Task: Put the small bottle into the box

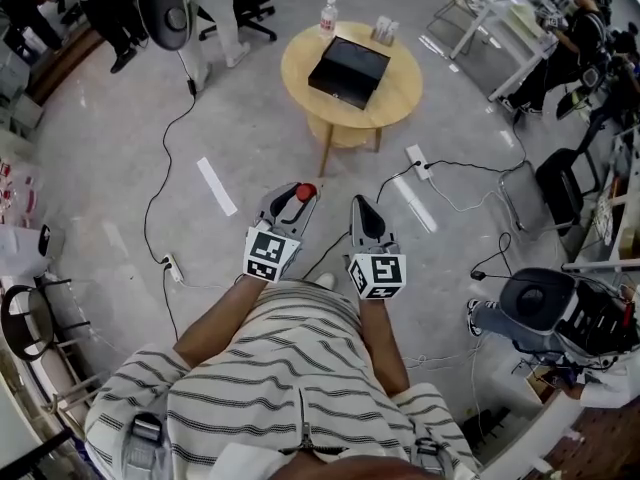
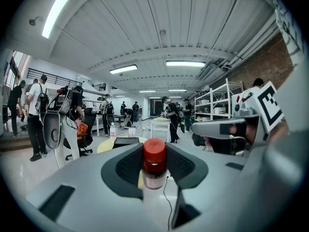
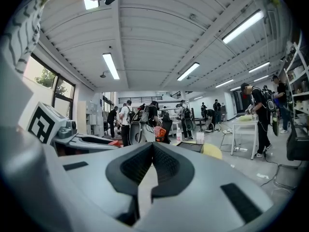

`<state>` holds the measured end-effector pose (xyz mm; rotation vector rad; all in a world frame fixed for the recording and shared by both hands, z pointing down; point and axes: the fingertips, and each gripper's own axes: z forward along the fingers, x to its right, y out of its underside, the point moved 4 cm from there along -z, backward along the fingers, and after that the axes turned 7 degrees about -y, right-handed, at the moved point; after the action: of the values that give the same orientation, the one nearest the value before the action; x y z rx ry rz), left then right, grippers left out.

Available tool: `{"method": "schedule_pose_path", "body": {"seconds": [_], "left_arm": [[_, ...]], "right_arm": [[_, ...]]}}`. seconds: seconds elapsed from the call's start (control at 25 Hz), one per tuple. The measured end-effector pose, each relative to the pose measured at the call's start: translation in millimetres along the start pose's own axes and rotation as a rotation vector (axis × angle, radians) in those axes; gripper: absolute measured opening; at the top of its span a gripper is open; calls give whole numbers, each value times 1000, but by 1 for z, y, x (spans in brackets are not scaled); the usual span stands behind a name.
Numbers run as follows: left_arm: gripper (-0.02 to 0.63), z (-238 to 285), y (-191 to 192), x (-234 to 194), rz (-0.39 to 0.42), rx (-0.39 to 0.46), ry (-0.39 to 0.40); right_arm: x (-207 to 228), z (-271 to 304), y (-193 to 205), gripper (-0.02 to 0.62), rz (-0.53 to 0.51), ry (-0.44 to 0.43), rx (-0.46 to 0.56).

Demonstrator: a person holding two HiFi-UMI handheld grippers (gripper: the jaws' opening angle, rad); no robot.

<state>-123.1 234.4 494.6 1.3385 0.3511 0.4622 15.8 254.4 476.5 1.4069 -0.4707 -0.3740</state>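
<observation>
A person in a striped shirt (image 1: 290, 368) stands on a grey floor (image 1: 100, 148), seen from above, holding a gripper in each hand out in front of the body

The left gripper (image 1: 298, 196) pinches the small bottle (image 2: 154, 159) between its two dark padded fingers (image 2: 126, 164). The bottle stands upright in the grip, held in the air above the floor and well short of the table. It has a bright red round cap, a darker band just under the cap, and a pale, see-through body below that. From the head view only the red cap shows, as a small red dot at the tip of the gripper. The pads sit against the bottle on both sides, spread as wide as the bottle

The right gripper (image 1: 363, 208) is just beside the left one, pointing the same way. Its fingers (image 3: 137, 166) are pressed together at the tips, with nothing between them

Ahead of both grippers, well apart from them, is a round wooden table (image 1: 400, 108). On it lies the box (image 1: 348, 71), flat, black and rectangular, near the middle of the tabletop. A clear water bottle (image 1: 328, 16) stands at the far edge of the table, behind the box

Black cables (image 1: 160, 188) trail across the floor between the person and the table
</observation>
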Motion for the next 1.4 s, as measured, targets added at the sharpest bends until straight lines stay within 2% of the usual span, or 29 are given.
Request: {"method": "schedule_pose_path", "body": {"seconds": [0.16, 0.36, 0.6, 0.92, 1.04, 1.24, 1.4], "left_arm": [[150, -10, -2, 11, 12, 10, -16], [149, 12, -2, 17, -7, -2, -47], [149, 16, -5, 42, -7, 9, -52], [149, -18, 26, 45, 12, -24, -54], [150, 0, 19, 42, 24, -40, -58], [150, 63, 6, 28, 16, -65, -50], [150, 80, 6, 13, 8, -60, -32]], "right_arm": [[-2, -9, -2, 9, -5, -23, 21], [21, -3, -4, 9, -2, -63, 6], [41, -21, -2, 9, 13, -53, 23], [18, -31, 27, 9, 42, -41, 23], [36, -18, 26, 9, 58, -33, 6], [85, 25, 17, 9, 68, -31, -30], [88, 36, 14, 9, 57, -7, -33]]}}
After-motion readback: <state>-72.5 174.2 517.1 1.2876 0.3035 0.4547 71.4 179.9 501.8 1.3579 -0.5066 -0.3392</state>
